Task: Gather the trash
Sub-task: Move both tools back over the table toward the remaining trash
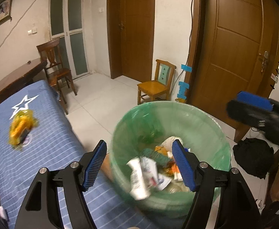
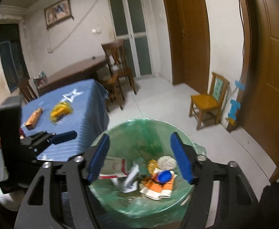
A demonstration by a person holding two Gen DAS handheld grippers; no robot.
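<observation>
Because both grippers hover over the bin (image 2: 139, 206) with jaws spread wide and empty, the trash left on the table (image 2: 93, 114) (yellow wrapper (image 2: 60, 110), orange packet (image 2: 33, 118)) could be missed or knocked off by a hasty reach. Left gripper (image 1: 139, 164) and right gripper (image 2: 139, 156) both angle downward into the bin.

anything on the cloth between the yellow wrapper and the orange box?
No. In the right wrist view, only bare blue tablecloth shows between the yellow wrapper and the orange box; they lie apart.
</observation>
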